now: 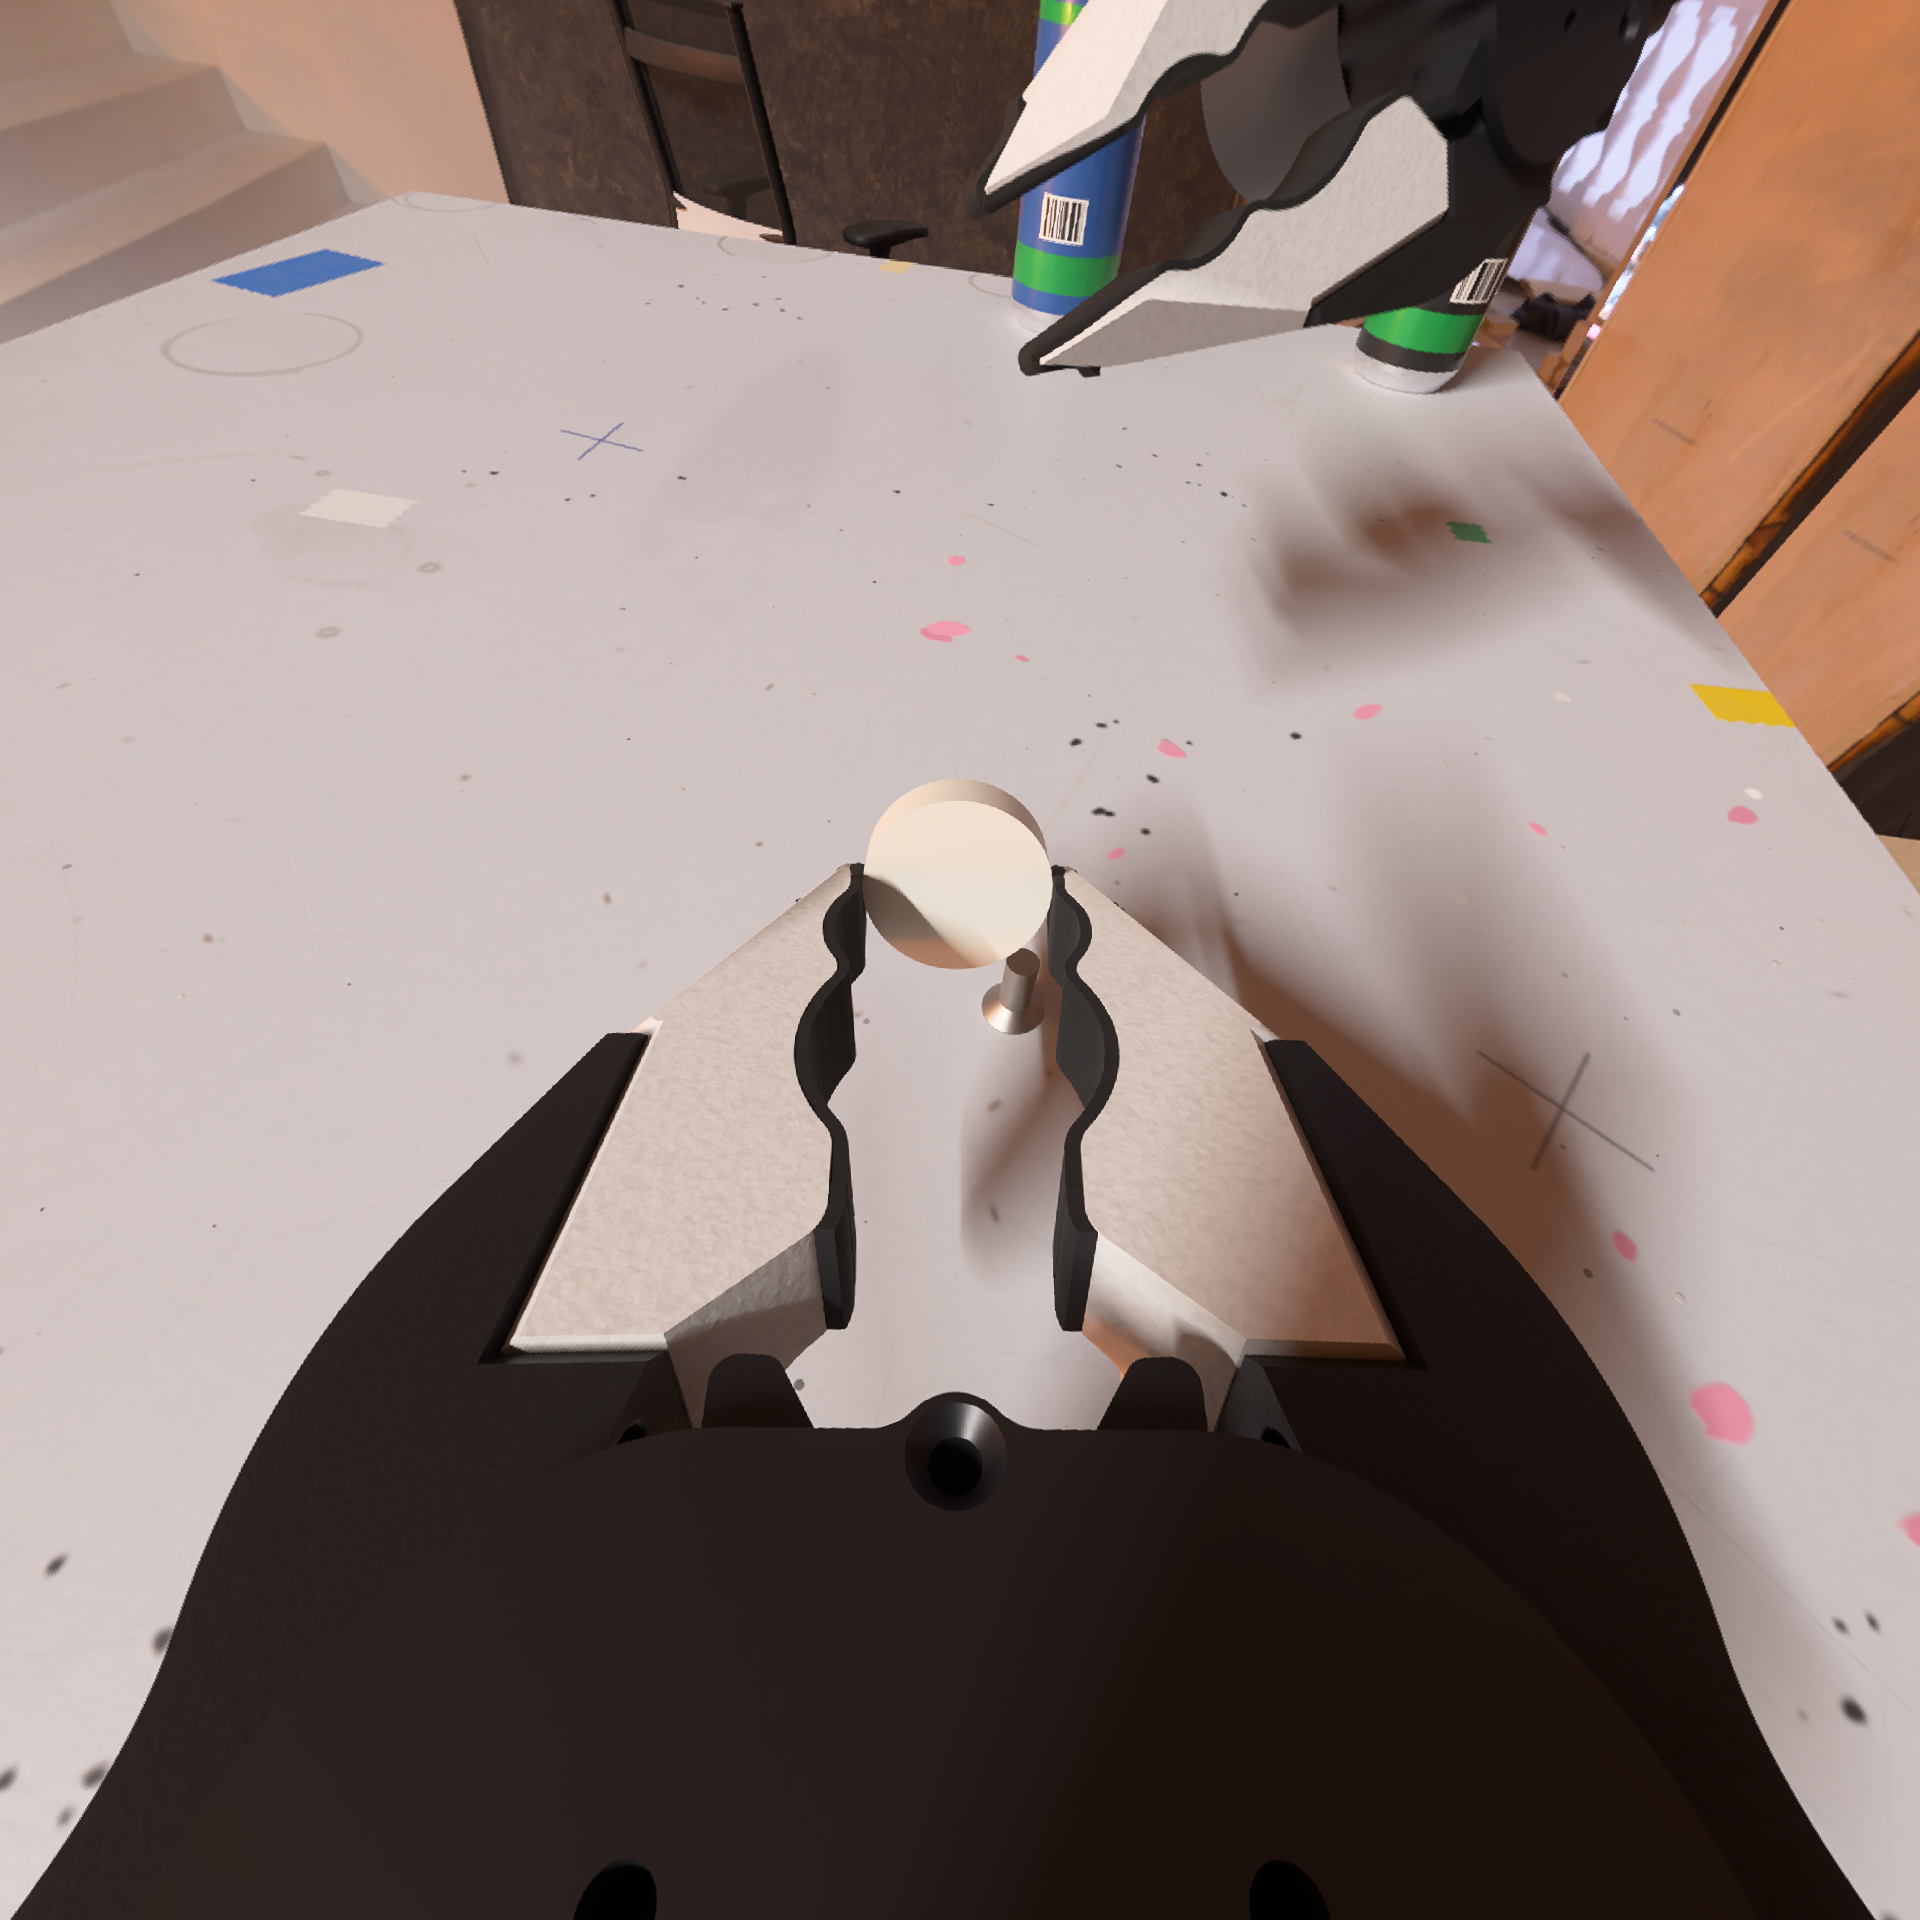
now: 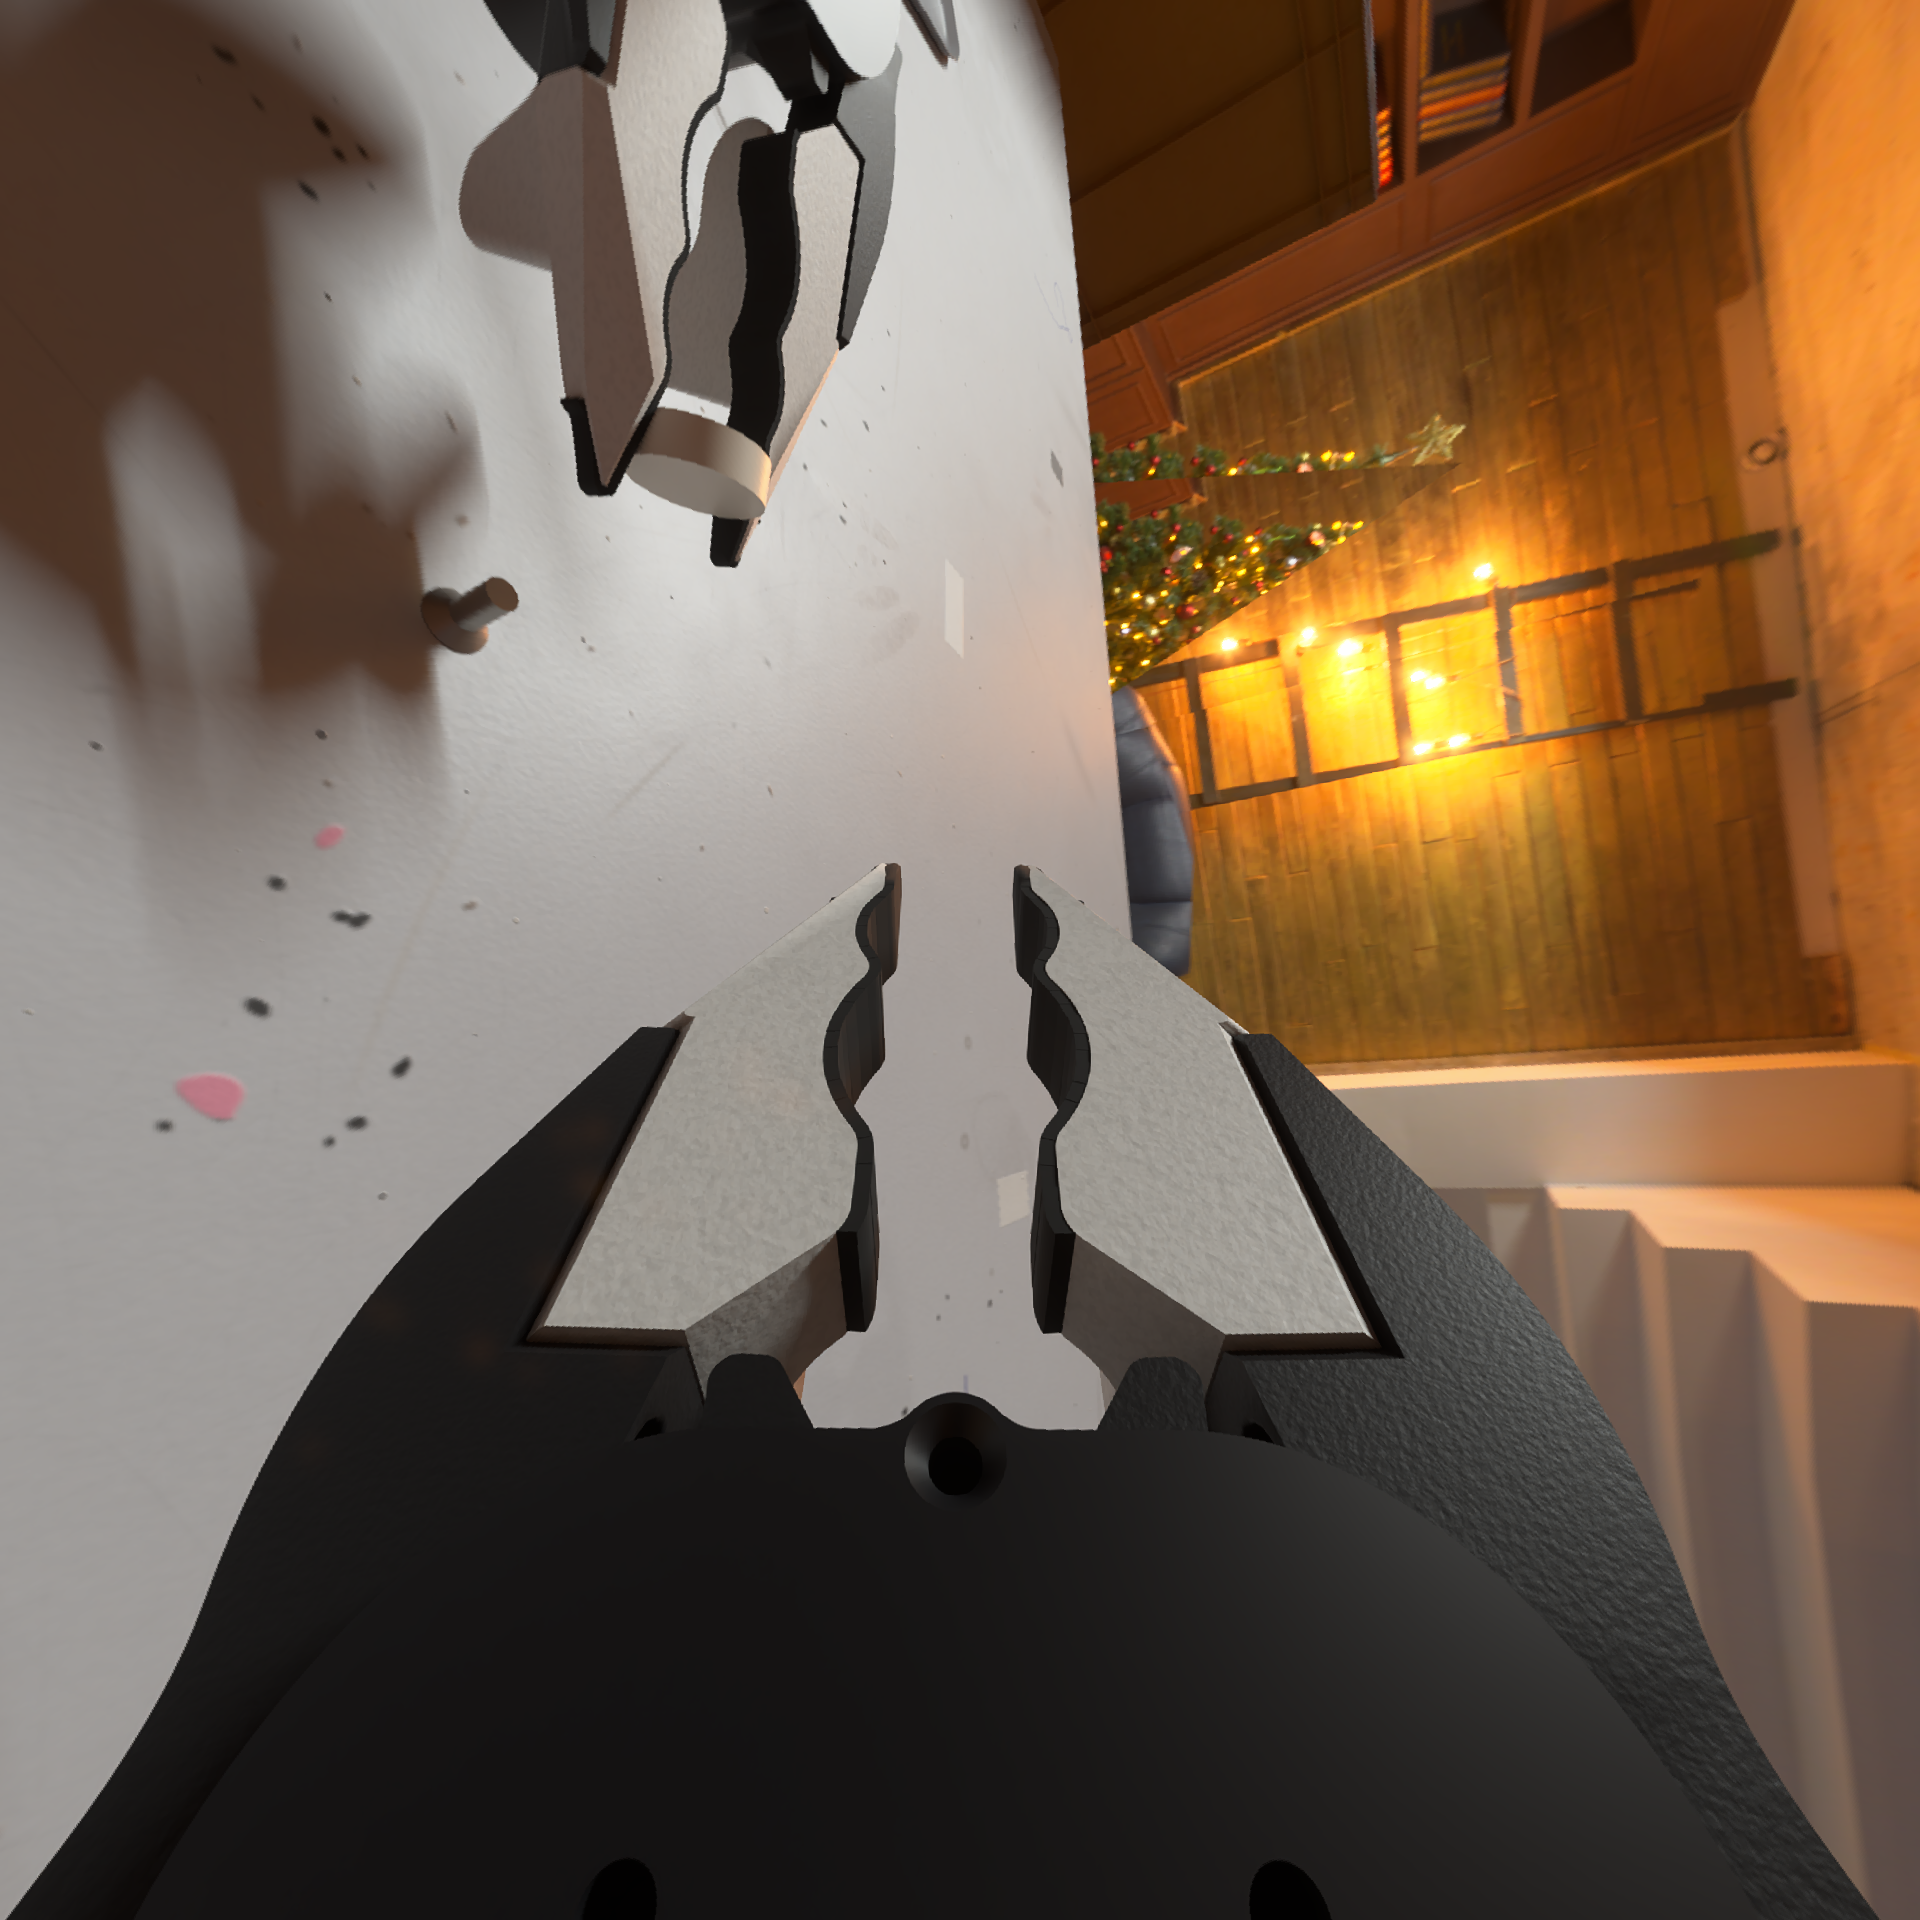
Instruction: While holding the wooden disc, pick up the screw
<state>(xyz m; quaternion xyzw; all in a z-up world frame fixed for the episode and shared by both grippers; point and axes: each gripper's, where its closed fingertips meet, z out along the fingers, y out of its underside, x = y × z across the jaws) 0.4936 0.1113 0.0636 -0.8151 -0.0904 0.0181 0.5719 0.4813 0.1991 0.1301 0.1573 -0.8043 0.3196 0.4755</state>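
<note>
the left gripper (image 1: 956,883) jaws pinch the pale round disc (image 1: 958,875) at their tips, above the table (image 1: 520,727). the right gripper (image 2: 956,883) jaws stand narrowly apart, empty. its body is cut off in the left view. the metal screw (image 1: 1012,995) stands head-down on the table below the disc, its base partly hidden.

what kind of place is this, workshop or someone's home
Probably a home or festive indoor room with a craft bench: a paint-spattered white table, a lit Christmas tree against a wood-panelled wall, and steps beyond the table.
</note>
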